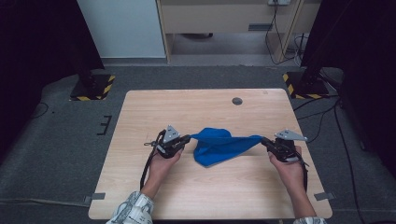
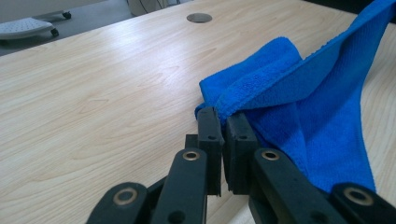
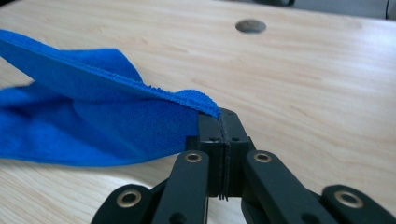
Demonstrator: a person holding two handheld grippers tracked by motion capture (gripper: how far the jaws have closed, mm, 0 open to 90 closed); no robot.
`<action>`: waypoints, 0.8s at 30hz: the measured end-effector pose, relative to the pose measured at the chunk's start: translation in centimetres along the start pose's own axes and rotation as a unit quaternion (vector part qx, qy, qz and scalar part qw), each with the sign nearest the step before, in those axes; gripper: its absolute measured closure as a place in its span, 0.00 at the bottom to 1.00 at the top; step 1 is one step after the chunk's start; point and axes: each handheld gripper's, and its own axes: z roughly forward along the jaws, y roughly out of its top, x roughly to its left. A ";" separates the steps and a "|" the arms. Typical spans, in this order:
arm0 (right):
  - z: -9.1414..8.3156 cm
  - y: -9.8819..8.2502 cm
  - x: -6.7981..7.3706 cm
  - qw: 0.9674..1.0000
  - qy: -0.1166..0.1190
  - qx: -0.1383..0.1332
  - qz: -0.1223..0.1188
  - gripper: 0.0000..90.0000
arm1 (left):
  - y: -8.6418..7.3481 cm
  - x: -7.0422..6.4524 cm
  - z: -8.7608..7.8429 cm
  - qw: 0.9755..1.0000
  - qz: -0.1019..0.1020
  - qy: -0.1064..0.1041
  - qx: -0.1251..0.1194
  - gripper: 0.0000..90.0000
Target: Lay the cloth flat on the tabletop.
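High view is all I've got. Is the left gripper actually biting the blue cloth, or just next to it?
Observer: Biting. In the left gripper view the left gripper has its jaws closed on a folded edge of the blue cloth.
Operator: And the right one?
Observer: Same. The right gripper has its jaws closed flat together, with a corner of the cloth pinched at the tips.
Operator: Is the cloth off the table?
Observer: Partly. The edge between the grippers is lifted, while the lower part sags onto the table.
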 end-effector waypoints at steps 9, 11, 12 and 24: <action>-0.1 1.4 1.0 0.999 0.011 -0.031 -0.006 1.00 | 0.2 0.2 -2.0 1.000 -0.019 0.002 -0.016 0.96; 0.0 1.8 1.1 0.999 0.014 -0.035 -0.008 1.00 | 0.4 0.2 -2.6 1.000 -0.022 0.005 -0.022 0.96; 0.0 2.0 1.2 0.999 0.016 -0.038 -0.010 1.00 | 0.4 0.2 -2.8 0.999 -0.024 0.005 -0.024 0.96; -0.7 4.7 2.8 0.996 0.039 -0.079 -0.015 1.00 | 1.2 0.6 -6.3 0.996 -0.067 0.007 -0.063 0.96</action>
